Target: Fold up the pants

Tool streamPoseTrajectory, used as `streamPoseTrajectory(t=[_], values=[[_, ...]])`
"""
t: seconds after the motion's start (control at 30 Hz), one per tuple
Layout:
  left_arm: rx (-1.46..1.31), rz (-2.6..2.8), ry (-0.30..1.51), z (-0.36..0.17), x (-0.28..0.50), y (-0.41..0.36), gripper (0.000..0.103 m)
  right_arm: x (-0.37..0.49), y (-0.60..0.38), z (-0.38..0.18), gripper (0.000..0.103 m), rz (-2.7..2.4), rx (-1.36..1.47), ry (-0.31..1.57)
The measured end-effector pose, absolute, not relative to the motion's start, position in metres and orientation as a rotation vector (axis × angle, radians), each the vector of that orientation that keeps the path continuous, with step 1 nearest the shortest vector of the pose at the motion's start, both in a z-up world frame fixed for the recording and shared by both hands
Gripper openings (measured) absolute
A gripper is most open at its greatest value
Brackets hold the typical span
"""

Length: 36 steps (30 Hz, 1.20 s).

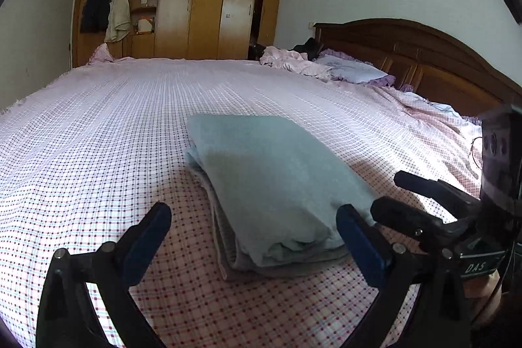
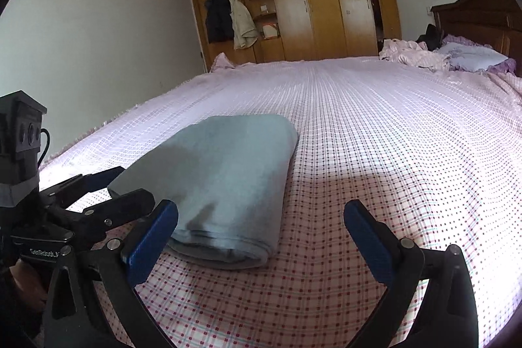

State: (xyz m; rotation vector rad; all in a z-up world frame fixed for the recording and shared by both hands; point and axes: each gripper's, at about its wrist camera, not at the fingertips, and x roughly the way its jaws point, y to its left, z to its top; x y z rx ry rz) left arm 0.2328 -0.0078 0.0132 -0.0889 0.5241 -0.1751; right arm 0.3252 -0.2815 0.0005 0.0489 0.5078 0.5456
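While the pale blue pants [image 1: 261,181] lie as a compact, several-layered bundle on the checked bedspread [image 1: 98,126], both claws sit at the bundle's near end with nothing in them. Its long axis runs from that near end away toward the wardrobe [image 1: 195,5] at the far side of the bed, so each claw looks down its length rather than across it.

In the left wrist view the left claw [image 1: 253,219] stands wide open, and the stacked fold edges at the bundle's near end lie between its blue fingers [image 1: 362,247], closer to the one on the bundle's headboard side. The right claw [image 1: 388,194] shows in that view against the bundle's headboard-side corner, and whether it touches the cloth I cannot tell.

In the right wrist view the right claw [image 2: 261,227] is likewise spread wide and empty; the bundle lies mostly toward the finger nearest the left claw [image 2: 111,188].

Judging by how it lies, the folding looks done or nearly so. Any further fold would have to go across the long axis, carrying the near end over toward the wardrobe end. The left claw is the better centred on that edge, the right better placed for the headboard-side corner.
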Motion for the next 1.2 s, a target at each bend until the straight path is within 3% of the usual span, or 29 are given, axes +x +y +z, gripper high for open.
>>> streamPoseTrajectory(t=[1.2], values=[[-0.084, -0.169, 0.531, 0.0126, 0.2315, -0.0094, 0.103, 0.3180, -0.2764, -0.0035, 0.098, 0.550, 0.036, 0.506]])
